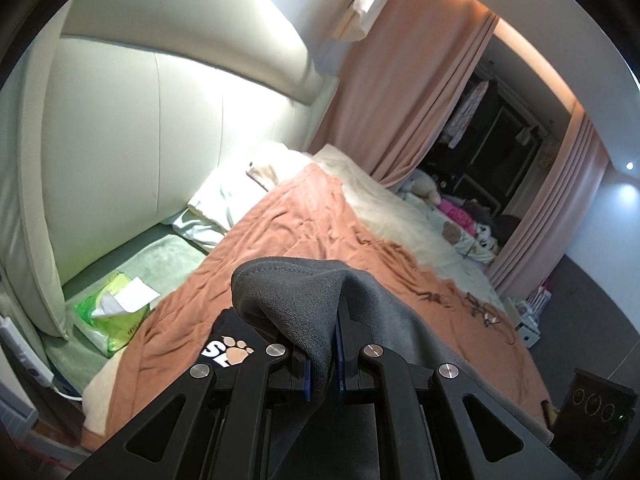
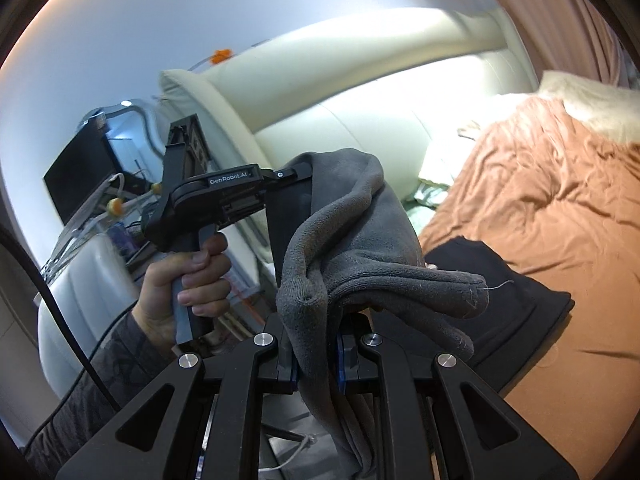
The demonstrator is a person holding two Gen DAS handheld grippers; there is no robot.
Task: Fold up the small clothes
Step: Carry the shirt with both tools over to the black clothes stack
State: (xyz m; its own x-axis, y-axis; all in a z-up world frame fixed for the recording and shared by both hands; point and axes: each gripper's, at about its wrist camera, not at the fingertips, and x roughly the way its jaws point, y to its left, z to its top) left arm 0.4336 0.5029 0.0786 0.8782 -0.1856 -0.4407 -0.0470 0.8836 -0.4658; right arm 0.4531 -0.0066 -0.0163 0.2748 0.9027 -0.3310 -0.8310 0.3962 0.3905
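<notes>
A small dark grey fleece garment [image 1: 296,300] hangs in the air above the bed, held at two places. My left gripper [image 1: 322,364] is shut on one bunched edge of it. In the right wrist view my right gripper [image 2: 316,360] is shut on another edge of the grey garment [image 2: 360,248], which drapes between the two tools. The left gripper [image 2: 296,184] shows there too, gripped by a hand [image 2: 180,284], clamped on the upper edge. A black garment with a paw print [image 1: 230,350] lies flat on the orange blanket below, also seen as the black garment [image 2: 508,300].
The orange blanket [image 1: 320,220] covers the bed up to a padded cream headboard [image 1: 160,120]. A green wet-wipe pack [image 1: 112,312] lies at the left edge and a white pillow [image 1: 208,208] sits beyond it. Soft toys [image 1: 452,208] and pink curtains [image 1: 400,100] fill the far side.
</notes>
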